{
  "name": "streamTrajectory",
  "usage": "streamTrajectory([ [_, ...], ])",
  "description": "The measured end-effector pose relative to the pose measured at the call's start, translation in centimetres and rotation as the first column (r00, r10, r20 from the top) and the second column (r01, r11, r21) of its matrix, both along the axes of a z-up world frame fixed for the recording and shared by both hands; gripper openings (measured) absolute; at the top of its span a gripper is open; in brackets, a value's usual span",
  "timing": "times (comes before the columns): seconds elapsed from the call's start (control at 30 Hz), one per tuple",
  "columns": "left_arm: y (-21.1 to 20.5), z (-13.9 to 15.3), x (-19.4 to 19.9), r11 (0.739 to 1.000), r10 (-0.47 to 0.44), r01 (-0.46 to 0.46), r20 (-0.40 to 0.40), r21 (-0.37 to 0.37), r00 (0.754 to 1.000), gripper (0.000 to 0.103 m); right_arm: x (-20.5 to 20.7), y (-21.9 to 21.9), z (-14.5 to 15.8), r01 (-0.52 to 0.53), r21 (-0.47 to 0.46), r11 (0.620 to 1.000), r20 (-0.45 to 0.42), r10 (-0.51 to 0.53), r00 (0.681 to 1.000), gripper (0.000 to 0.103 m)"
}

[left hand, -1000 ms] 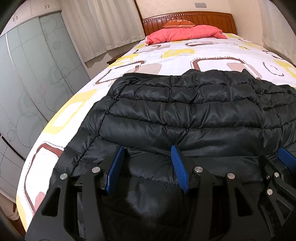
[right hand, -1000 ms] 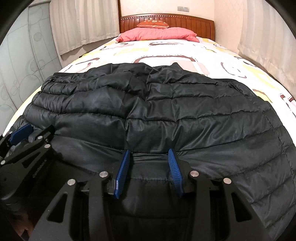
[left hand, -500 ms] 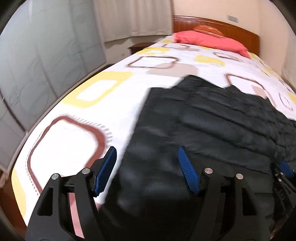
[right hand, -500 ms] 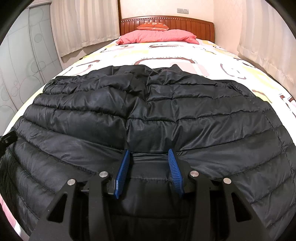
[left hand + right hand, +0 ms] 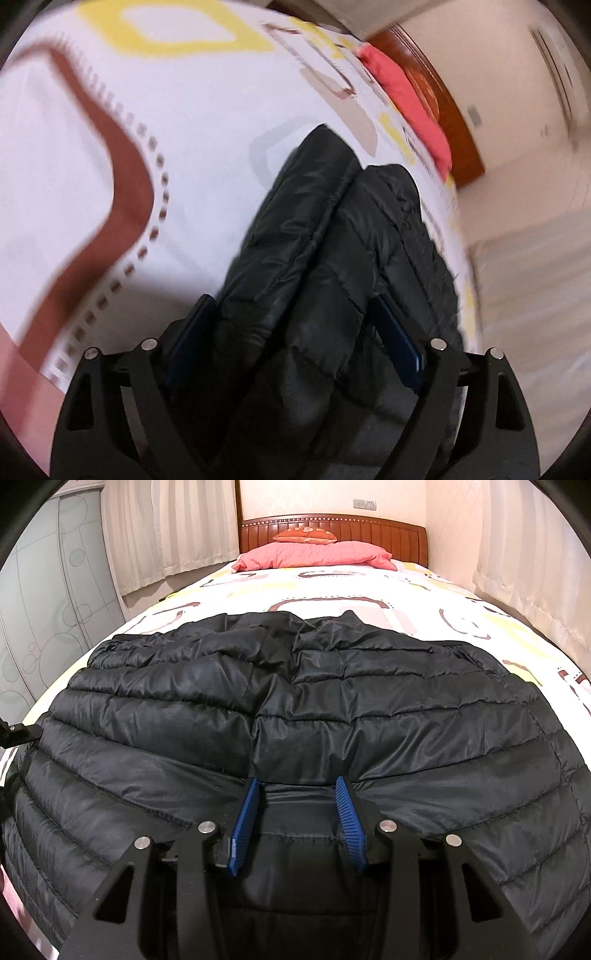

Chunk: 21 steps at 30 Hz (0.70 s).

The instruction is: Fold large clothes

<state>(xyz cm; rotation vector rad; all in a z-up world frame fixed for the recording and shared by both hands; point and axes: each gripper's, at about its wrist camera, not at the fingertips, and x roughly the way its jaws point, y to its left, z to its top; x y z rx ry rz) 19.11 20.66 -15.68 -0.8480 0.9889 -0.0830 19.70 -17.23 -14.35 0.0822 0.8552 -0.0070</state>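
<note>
1. Curtains (image 5: 166, 528) are hanging along the walls of a bedroom, and a frosted wardrobe (image 5: 44, 627) is standing at the left of the right wrist view.
2. Filling the room is a bed (image 5: 369, 590) under a white sheet patterned with brown, yellow and beige shapes, with a wooden headboard (image 5: 332, 528) at the far end.
3. A pink pillow (image 5: 314, 555) is lying against the headboard, and a small orange cushion (image 5: 304, 535) is sitting on top of it.
4. A black quilted jacket (image 5: 295, 701) is lying spread across the near end of the bed, its collar pointing toward the pillow and its hem at the near edge.
5. The right gripper (image 5: 295, 812) is pointing down at the hem near the jacket's middle, its blue pads partly open with a fold of the fabric bunching between them; they appear to be pinching that fold.
6. The left gripper (image 5: 291, 339) is tilting over the jacket's left side in a blurred, rolled view, with the sheet's brown band (image 5: 110, 184) running beside it.
7. Its jaws have just been opening and are standing wide, with a thick ridge of jacket (image 5: 314, 240) lying between them.
8. Whether the left pads are touching that ridge cannot be told through the blur.
</note>
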Motion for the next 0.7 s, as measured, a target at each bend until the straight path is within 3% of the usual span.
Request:
streamTrajectory([
  [0.07,-0.3,-0.2,-0.2,1.000,0.007,-0.006,0.019,-0.009,1.000,0.091,0.0,0.0,0.1,0.000,0.002,1.000,0.001,0.000,1.000,0.044],
  [0.2,-1.1,0.0,0.5,0.997,-0.075,0.074,0.024,0.028,0.997,0.093,0.0,0.0,0.1,0.000,0.008,1.000,0.002,0.000,1.000,0.044],
  [0.37,-0.9,-0.1,0.3,0.995,-0.096,0.097,0.037,-0.029,0.995,0.091,0.0,-0.1,0.2,0.000,0.015,1.000,0.006,0.000,1.000,0.044],
  [0.43,-2.1,-0.3,0.2,0.983,-0.149,0.154,0.051,-0.100,0.987,0.073,0.1,-0.2,0.2,0.000,0.017,1.000,0.006,0.000,1.000,0.044],
  [0.5,-2.2,-0.3,0.1,0.987,-0.149,0.152,0.057,-0.055,0.987,0.066,0.0,-0.2,0.2,-0.001,0.022,1.000,0.006,0.001,1.000,0.044],
  [0.6,-1.9,-1.0,0.0,0.989,-0.121,0.125,0.057,-0.077,0.991,0.055,0.1,-0.2,0.2,-0.002,0.019,1.000,0.006,0.002,1.000,0.044],
  [0.7,-2.5,-0.2,-0.1,0.991,-0.127,0.129,0.076,-0.028,0.989,0.044,0.2,-0.3,0.3,-0.002,0.027,1.000,0.005,0.002,1.000,0.044],
])
